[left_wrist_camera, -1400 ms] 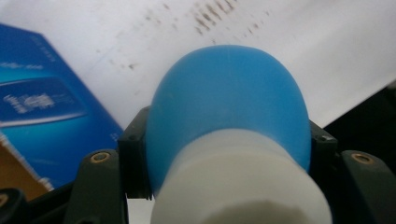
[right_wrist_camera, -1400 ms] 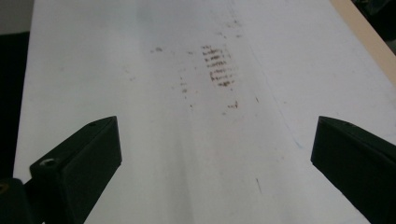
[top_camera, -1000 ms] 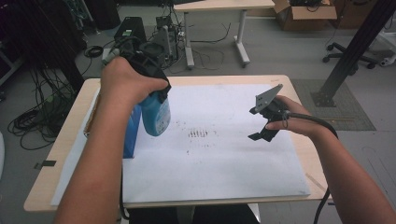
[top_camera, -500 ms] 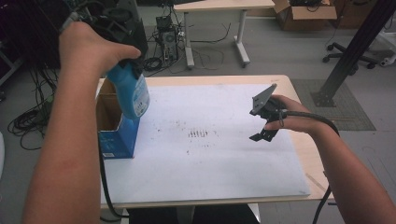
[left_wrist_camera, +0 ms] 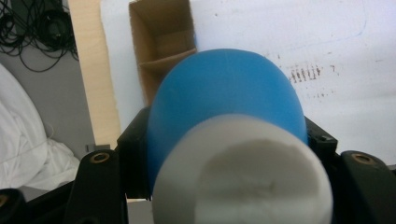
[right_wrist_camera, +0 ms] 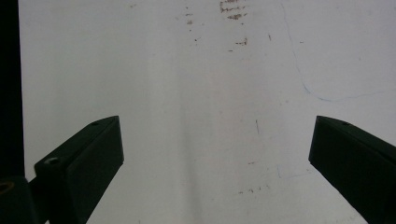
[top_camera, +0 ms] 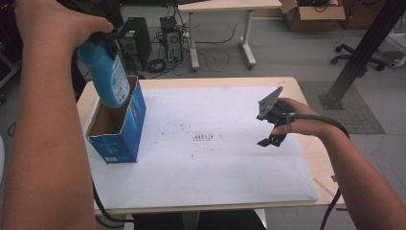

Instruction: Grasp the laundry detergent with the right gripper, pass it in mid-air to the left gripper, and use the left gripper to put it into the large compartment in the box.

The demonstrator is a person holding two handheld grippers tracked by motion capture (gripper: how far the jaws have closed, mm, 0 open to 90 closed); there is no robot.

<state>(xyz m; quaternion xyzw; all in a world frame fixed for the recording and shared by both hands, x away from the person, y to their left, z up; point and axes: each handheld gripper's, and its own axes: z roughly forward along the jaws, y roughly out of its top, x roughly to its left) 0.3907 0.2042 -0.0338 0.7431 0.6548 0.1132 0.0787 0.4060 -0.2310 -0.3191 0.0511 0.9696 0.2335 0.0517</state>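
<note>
- The left gripper [top_camera: 98, 40] clamps a blue bottle [top_camera: 107, 76] by its neck, the bottle's base hanging just above the open blue carton [top_camera: 119, 129] below it.
- The right gripper [top_camera: 273, 127], jaws spread wide and empty, hovers over the white sheet [top_camera: 215, 167], well apart from the carton.

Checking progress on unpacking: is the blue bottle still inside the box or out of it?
Nearly out: the blue bottle hangs tilted in the left hand-held gripper, its base just at the open top of the blue box.
</note>
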